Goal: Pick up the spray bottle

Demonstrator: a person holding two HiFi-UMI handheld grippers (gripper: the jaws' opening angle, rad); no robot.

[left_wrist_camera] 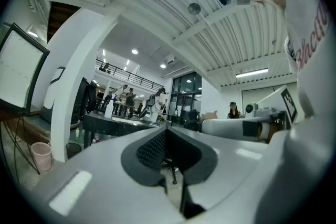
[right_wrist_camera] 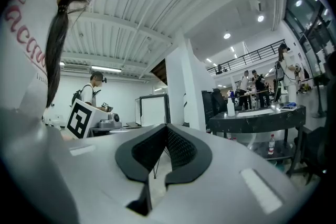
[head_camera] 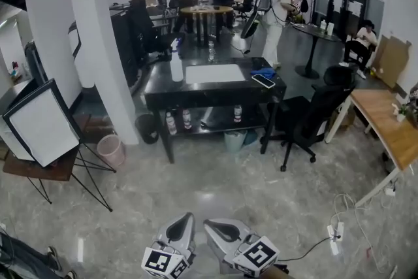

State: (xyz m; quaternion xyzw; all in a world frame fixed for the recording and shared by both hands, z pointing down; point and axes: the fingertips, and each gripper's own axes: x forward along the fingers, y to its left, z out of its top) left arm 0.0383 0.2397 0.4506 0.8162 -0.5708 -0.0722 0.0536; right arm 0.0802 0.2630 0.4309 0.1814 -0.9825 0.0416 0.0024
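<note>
**Item 1. Spray bottle (head_camera: 176, 66).** White and upright, on the left part of a dark tabletop (head_camera: 162, 89) across the room. It stands just beside the left edge of a white mat (head_camera: 214, 73). A phone (head_camera: 263, 80) and a blue cloth (head_camera: 263, 72) lie at the tabletop's far right, well apart from it. Its neck and sides are clear of other things, so it looks reachable from the near side. The trigger's facing is too small to tell.

**Item 2. Left claw (head_camera: 185, 222).** Clenched, the ribbed pads meeting at the tips with nothing between them. It is held level at the lower edge of the head view and points toward the tabletop.

**Item 3. Right claw (head_camera: 215, 227).** Also clenched and empty, held level just beside the left claw. Its own view shows the bottle small and distant, off to the right of the jaw line.

**Item 4. Relation of claws to bottle.** The two are well apart, with open marble floor (head_camera: 215, 186) between them. The bottle lies ahead and slightly left of both claws. An office chair (head_camera: 310, 115) stands at the tabletop's right end, away from that line.

**Item 5. Assessment.** The pick has not begun. The claws are probably kept closed and low because nothing is within reach yet. Either one must open before it can take the bottle.
</note>
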